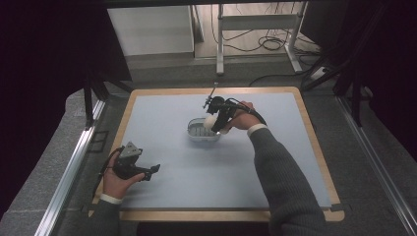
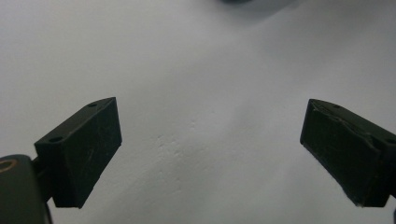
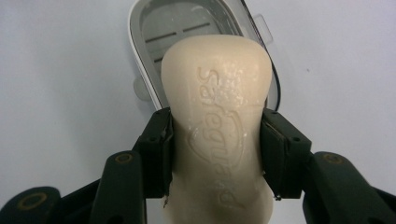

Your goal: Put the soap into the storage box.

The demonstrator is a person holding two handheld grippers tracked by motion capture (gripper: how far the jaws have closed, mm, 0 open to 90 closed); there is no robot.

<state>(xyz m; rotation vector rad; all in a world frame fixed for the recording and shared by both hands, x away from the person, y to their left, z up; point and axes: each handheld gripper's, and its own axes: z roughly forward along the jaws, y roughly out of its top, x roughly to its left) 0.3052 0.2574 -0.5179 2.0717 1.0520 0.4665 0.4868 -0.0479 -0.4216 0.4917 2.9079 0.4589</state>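
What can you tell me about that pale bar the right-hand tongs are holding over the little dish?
It is a cream-coloured bar of soap, smooth and waxy-looking, with rounded ends, a narrowed waist and raised lettering embossed along its face. The right tongs clamp it at the waist, one black jaw pressed on each side, and small crumbs cling near the jaws. It hangs over an oval, clear soap dish with a slotted floor, which sits on the blue-grey table mat. Whether the bar touches the dish cannot be told.
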